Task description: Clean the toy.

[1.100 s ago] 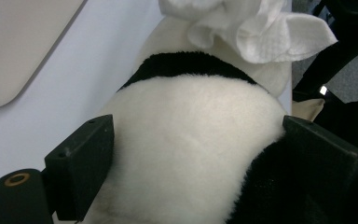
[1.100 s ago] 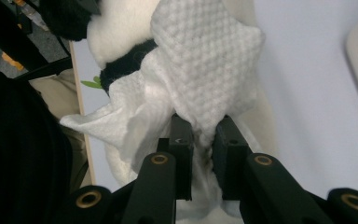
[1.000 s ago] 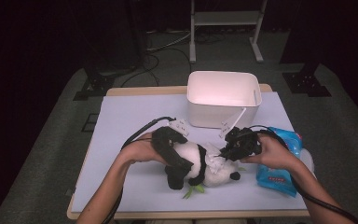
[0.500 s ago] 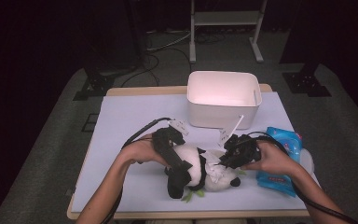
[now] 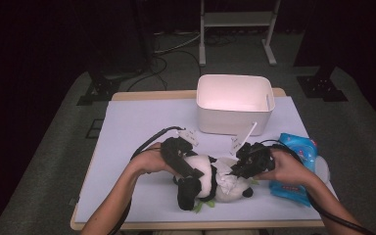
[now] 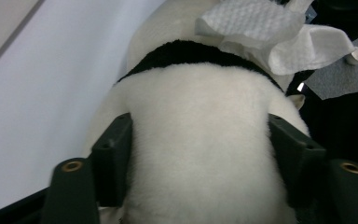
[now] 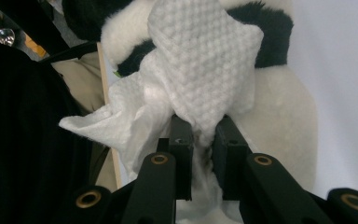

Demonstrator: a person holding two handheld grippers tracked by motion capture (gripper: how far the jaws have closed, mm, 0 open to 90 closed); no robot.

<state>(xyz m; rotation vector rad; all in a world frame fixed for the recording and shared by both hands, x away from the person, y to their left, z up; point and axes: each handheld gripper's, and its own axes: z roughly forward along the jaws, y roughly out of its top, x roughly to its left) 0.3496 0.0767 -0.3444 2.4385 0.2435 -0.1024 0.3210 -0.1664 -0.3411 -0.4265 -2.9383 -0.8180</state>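
Left claw (image 6: 200, 154), jaws just closing, grips panda plush (image 6: 205, 140) body; right claw (image 7: 200, 135) clamps white wipe (image 7: 200, 70) against plush.

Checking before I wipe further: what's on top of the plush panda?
A white wipe, pinched by the right hand-held gripper, lies draped over the plush panda. The fur beneath it is covered. The left hand-held gripper clamps the panda's white body.

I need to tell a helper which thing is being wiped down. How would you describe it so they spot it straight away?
Start at the white rectangular plastic tub at the far side of the lavender-topped table, then come toward the near edge. There lies a black-and-white plush panda toy, with a crumpled white paper wipe pressed on it. Unlike the flat blue wipe packet to its right, it is furry and two-toned.
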